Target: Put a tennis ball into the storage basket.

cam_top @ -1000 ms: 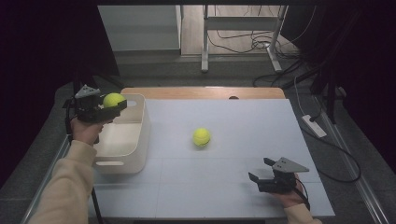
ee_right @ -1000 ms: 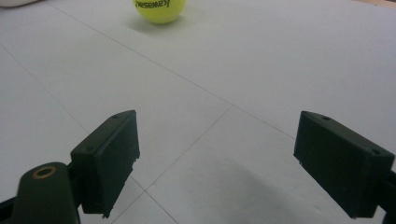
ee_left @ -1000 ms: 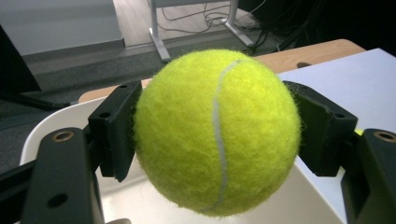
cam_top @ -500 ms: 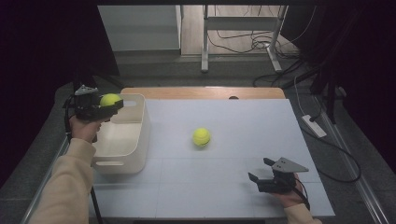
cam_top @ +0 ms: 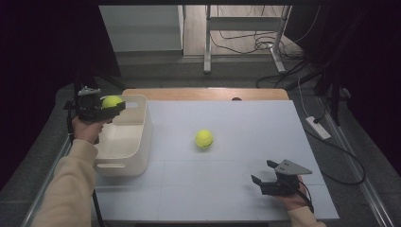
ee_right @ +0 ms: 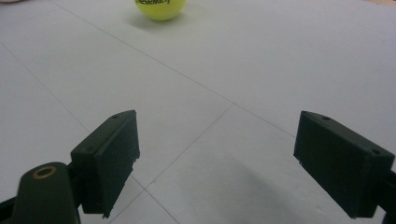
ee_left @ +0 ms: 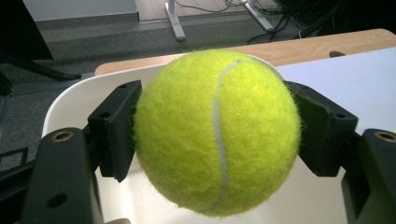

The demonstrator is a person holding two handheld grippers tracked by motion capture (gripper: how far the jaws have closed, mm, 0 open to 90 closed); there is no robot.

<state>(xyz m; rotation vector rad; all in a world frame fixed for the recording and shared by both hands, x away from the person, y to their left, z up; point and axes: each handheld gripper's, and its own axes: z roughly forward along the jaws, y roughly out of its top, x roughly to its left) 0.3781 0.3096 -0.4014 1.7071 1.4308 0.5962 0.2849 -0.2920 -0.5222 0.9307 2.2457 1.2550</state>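
The left gripper (cam_top: 112, 107) pinches a yellow-green tennis ball (cam_top: 112, 101) between its 2 black jaws, and the pads press against opposite sides of the ball. In the left gripper view the held ball (ee_left: 217, 133) is close up, fuzzy, with a curved white seam running down its face. It hangs above the far end of a white plastic bin (cam_top: 124, 142), which stands at the left side of the table. The bin's pale inner wall (ee_left: 74, 102) shows behind the ball.

The right gripper (cam_top: 262, 177) rests low at the near right part of the white table (cam_top: 246, 123). Its 2 jaws are spread wide with nothing between them; the right gripper view shows bare tabletop (ee_right: 261, 70) in the gap.

A 2nd tennis ball (cam_top: 204, 138) lies on the table near the middle, well apart from both grippers. In the right gripper view it sits at the top edge (ee_right: 161, 8), with dark printed lettering cut off and not readable.
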